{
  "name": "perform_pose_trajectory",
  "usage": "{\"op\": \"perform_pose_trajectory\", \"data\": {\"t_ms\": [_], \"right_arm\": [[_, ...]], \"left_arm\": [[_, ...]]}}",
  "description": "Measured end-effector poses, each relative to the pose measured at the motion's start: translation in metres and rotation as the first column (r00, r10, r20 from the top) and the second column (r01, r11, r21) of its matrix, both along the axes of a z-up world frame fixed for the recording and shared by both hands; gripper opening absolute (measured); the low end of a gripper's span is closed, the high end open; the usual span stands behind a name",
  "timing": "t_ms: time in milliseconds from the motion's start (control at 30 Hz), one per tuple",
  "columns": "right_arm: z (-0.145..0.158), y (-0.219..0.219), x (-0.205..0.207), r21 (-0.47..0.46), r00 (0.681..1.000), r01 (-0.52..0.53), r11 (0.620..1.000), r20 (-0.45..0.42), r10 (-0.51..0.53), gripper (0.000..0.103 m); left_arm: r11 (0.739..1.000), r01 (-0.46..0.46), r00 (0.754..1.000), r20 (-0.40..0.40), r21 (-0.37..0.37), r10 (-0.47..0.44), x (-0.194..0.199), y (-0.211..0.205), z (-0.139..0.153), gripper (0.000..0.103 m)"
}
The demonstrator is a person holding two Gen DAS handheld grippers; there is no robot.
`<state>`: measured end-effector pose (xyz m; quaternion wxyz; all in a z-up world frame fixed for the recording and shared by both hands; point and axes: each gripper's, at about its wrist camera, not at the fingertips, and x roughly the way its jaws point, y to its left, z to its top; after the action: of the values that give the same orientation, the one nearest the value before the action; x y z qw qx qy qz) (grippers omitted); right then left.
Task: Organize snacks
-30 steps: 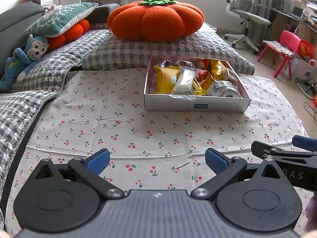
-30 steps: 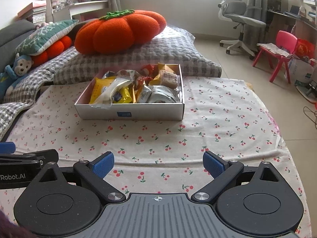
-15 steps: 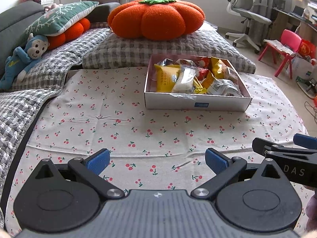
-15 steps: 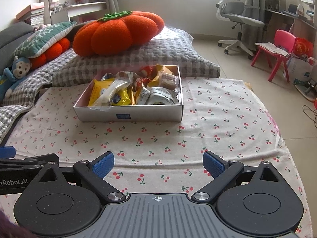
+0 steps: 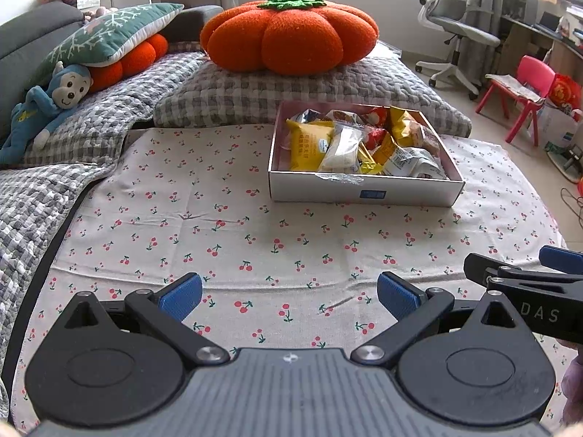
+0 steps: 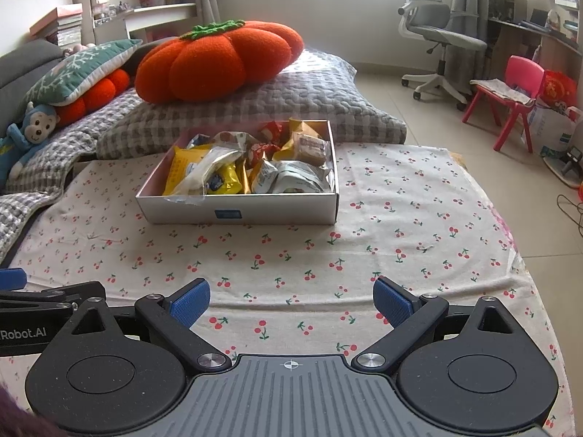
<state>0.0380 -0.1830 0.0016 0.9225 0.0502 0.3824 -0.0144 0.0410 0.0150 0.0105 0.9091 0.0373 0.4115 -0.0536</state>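
Observation:
A shallow white box (image 5: 364,192) (image 6: 240,213) stands on the cherry-print cloth (image 5: 255,240) (image 6: 400,218), full of snack packets: yellow ones (image 5: 308,142) (image 6: 222,178), a clear one (image 5: 342,147) and a silver one (image 6: 298,178). My left gripper (image 5: 289,296) hovers open over the cloth, well short of the box, with nothing between its blue pads. My right gripper (image 6: 291,300) is open and empty too, likewise back from the box. Each gripper shows at the edge of the other's view.
Grey checked pillows (image 5: 313,83) lie behind the box, topped by an orange pumpkin cushion (image 5: 291,36) (image 6: 218,62). A blue monkey toy (image 5: 43,109) lies at the left. An office chair (image 6: 437,43) and a pink child's chair (image 6: 517,98) stand on the floor to the right.
Both grippers have drawn back and up slightly, so the box looks a little farther away. Both stay open and empty.

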Motion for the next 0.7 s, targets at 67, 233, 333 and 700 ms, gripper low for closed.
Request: {"op": "perform_pose_trajectory", "data": {"t_ms": [67,233,333,700], "right_arm": [[0.0,0.0,0.0,0.001,1.0,0.001,1.0,0.0,-0.001,0.098],[0.0002,0.0006,0.0005,-0.001,1.0,-0.004,1.0,0.001,0.004,0.098],[0.0003,0.0007,0.0004,-0.001,1.0,-0.004,1.0,0.0,0.004,0.098],[0.0004,0.0007,0.0004,-0.001,1.0,-0.004,1.0,0.0,0.004,0.098]], "left_arm": [[1.0,0.0,1.0,-0.001,0.0,0.0,-0.0001,0.0001,0.0,0.103],[1.0,0.002,1.0,-0.002,0.002,-0.002,-0.0001,-0.0003,0.0004,0.103],[1.0,0.002,1.0,-0.002,0.002,-0.002,-0.0001,-0.0002,0.0004,0.103],[1.0,-0.009,1.0,-0.006,0.011,0.009,0.0004,0.0005,0.0006,0.103]]}}
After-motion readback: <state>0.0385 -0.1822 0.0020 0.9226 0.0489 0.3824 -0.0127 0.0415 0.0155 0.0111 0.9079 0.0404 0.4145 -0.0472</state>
